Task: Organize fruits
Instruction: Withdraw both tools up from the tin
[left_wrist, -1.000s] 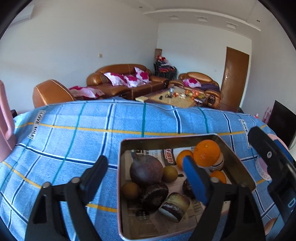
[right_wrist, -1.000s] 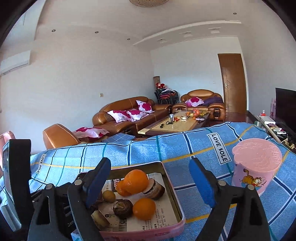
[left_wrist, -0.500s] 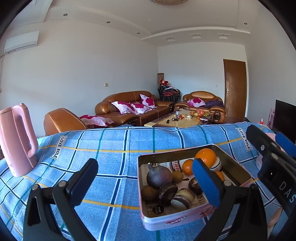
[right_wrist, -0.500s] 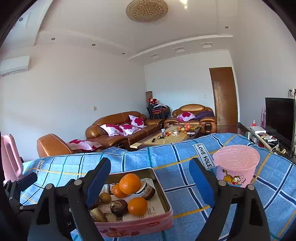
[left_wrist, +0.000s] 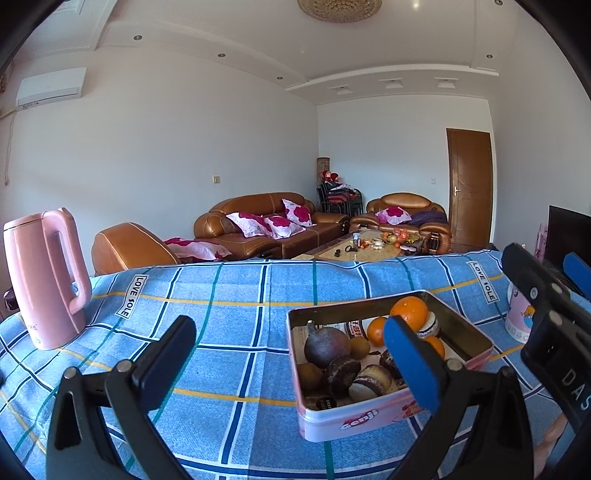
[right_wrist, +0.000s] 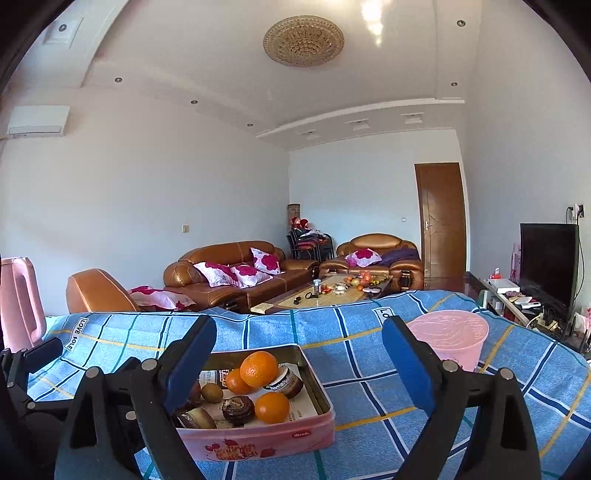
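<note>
Here, rectangular pink metal tin (right_wrist: 258, 441) of dimpled oranges (right_wrist: 258, 368), checked woven cloth (left_wrist: 236, 332), both tongs (left_wrist: 288, 354) (right_wrist: 299, 354) spread, empty

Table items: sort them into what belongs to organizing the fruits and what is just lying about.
Belongs to the job:
- tin
- oranges, stacked at the tin's back
- kiwis
- dark round fruit

Just lying about:
- pink kettle
- pink tub
- blue checked cloth

The left gripper (left_wrist: 291, 354) is wide open with nothing in it. A pink tin (left_wrist: 354, 421) full of fruit sits on the blue cloth (left_wrist: 229, 295). A pink kettle (left_wrist: 40, 277) stands far left.
</note>
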